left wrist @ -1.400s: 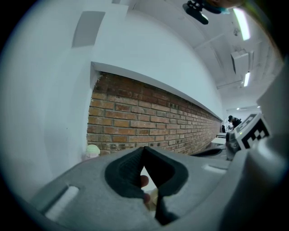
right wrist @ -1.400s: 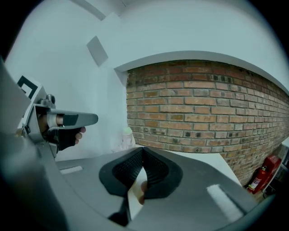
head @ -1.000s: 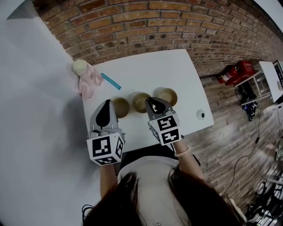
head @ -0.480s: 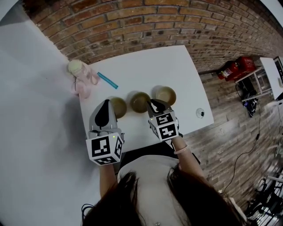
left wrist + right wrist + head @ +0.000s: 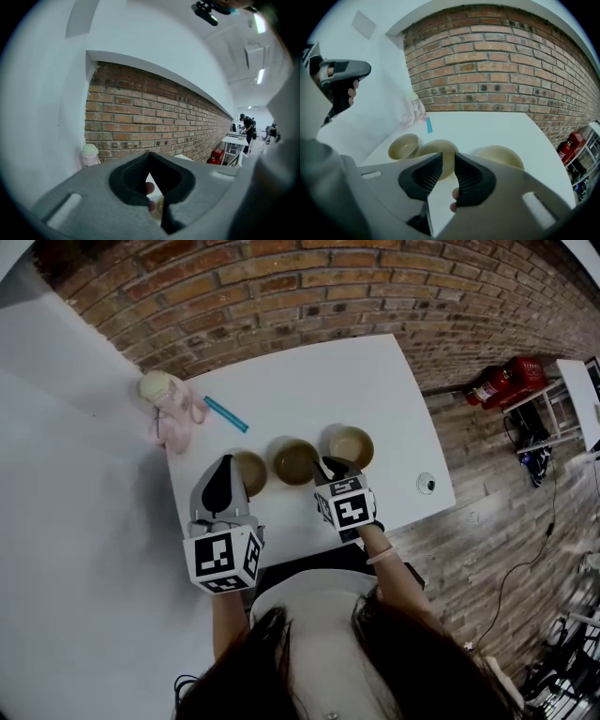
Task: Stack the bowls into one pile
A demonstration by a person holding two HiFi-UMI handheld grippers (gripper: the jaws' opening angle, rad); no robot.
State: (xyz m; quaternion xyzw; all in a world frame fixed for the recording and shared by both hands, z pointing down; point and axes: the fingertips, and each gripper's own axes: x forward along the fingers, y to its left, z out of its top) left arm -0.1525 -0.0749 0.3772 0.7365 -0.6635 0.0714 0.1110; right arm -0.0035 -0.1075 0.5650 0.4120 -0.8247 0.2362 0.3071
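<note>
The right gripper (image 5: 326, 465) sinks toward the middle bowl (image 5: 295, 462), its empty jaws just spreading wider. The left bowl (image 5: 251, 472) and right bowl (image 5: 352, 446) flank it, unstacked, on the table's (image 5: 309, 390) near half. A first pickup looks close.

light: bright, even | shadows: soft | edges: fisheye-warped, dark-vignetted (gripper views)

White table (image 5: 309, 381), brick wall (image 5: 281, 287) behind. Blue stick (image 5: 226, 414) lies ahead of the left claw (image 5: 222, 468). Just left of it, at the table's far corner, is a pink bundle (image 5: 175, 418) with a pale green top. Small round disc (image 5: 426, 484) sits near the table edge, right of the right claw (image 5: 328, 466). Red extinguisher (image 5: 506, 381) stands on the floor, far right.
</note>
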